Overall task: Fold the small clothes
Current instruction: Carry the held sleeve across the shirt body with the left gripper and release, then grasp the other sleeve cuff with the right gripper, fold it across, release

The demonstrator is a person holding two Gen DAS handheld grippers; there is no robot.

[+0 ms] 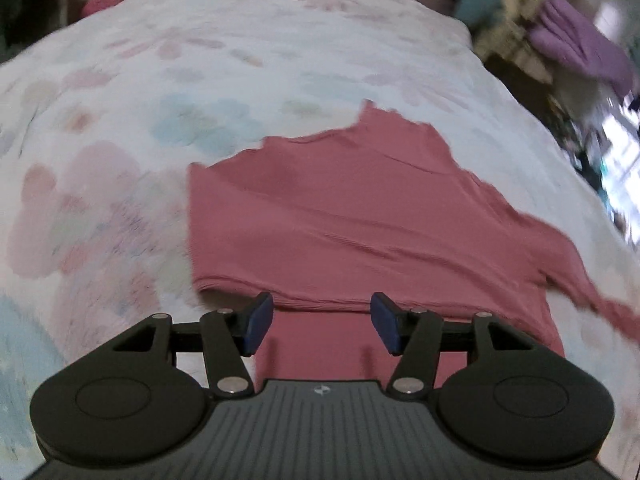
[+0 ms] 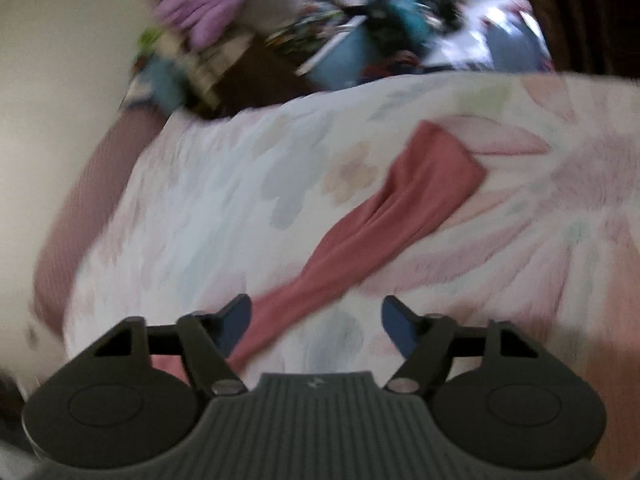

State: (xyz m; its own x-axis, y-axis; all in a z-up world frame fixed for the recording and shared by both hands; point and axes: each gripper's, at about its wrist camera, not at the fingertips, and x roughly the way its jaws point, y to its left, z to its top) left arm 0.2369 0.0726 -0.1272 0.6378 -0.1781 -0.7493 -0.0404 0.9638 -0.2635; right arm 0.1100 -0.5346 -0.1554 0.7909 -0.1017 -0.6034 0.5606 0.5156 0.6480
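Clutter point(image 2: 360, 32) and a purple cloth point(image 1: 576, 44) crowd the far side beyond the flowered bedspread point(image 1: 200, 60), though we see nothing lying over the pink garment point(image 1: 360, 220) itself. We see its body spread flat on the spread, one sleeve point(image 2: 392, 208) running long from near left to far right. Our left gripper point(image 1: 322, 322) hangs spread over its near folded edge, and our right gripper point(image 2: 316, 326) stands spread too, the sleeve's near end passing by its left finger.

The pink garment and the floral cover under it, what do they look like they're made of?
Pink garment: looks like a soft, thin, matte knit, judging by fine ribbing and limp draping in its sleeve. Floral cover: seems a matte woven or quilted cotton with faded printed flowers; motion blur leaves that open.
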